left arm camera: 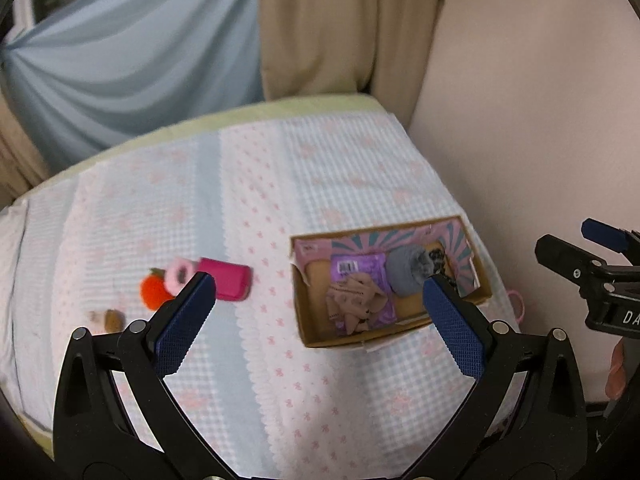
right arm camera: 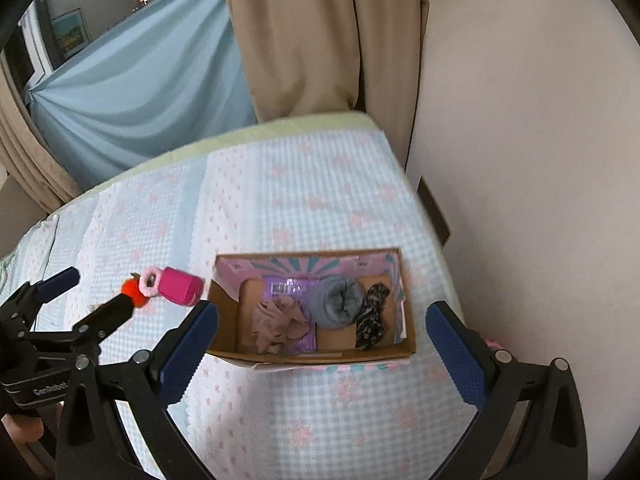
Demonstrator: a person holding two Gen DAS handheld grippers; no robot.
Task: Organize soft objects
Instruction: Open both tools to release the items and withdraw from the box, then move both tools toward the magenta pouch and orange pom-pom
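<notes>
Both claws held above the bed, empty. Left gripper (left arm camera: 316, 284) jaws spread wide; right gripper (right arm camera: 322, 314) likewise, w/ nothing between pads. Cardboard box (right arm camera: 320, 356) sits just fwd of right claw, framed by its fingers, long axis running across the view, open top up. Inside, L to R: beige cloth (right arm camera: 276, 322) on purple packet (right arm camera: 290, 286), grey rolled sock (right arm camera: 338, 300), dark patterned scrunchie (right arm camera: 372, 316) lying lengthwise toward rear wall. Past left claw's left finger: pink case (left arm camera: 226, 280), pink scrunchie (left arm camera: 180, 274), orange pom-pom (left arm camera: 154, 290), touching in a row. Checked bedsheet (left arm camera: 320, 168) beyond, then curtain (right arm camera: 304, 36).
</notes>
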